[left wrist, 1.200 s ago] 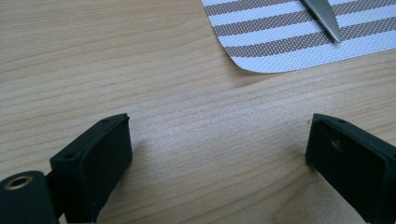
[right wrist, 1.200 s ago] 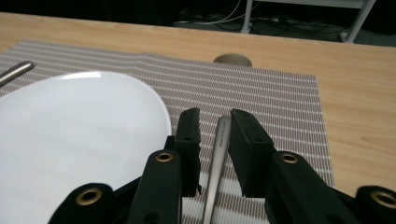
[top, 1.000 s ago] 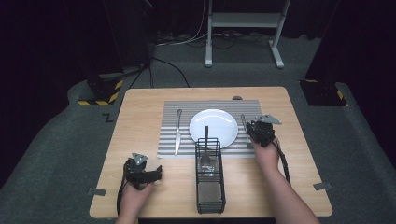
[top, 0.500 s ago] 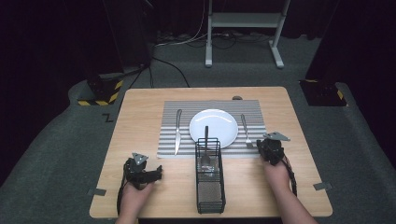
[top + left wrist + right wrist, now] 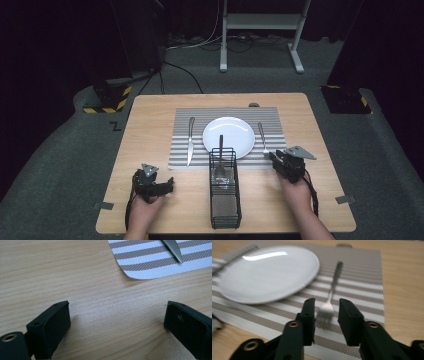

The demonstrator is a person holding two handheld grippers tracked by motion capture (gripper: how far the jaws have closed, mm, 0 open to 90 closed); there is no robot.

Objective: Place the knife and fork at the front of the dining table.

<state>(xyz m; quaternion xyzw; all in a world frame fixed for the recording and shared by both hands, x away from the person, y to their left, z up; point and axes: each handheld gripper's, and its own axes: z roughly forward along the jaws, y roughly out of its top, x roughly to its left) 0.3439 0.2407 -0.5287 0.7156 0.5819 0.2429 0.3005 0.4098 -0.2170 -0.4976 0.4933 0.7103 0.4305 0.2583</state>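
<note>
A white plate sits in the middle of a striped placemat. A knife lies left of it, and its tip shows in the left gripper view. A fork lies right of the plate. My right gripper is open just short of the fork's head and holds nothing. My left gripper rests wide open over bare wood near the front left.
A black wire basket stands at the front centre between my hands, with a dark-handled utensil upright in it. A small dark object lies at the placemat's far edge. The wooden table ends close behind both hands.
My right gripper has drawn back from beside the plate toward the near edge, leaving the fork lying on the placemat. The left gripper has stayed where it was.
</note>
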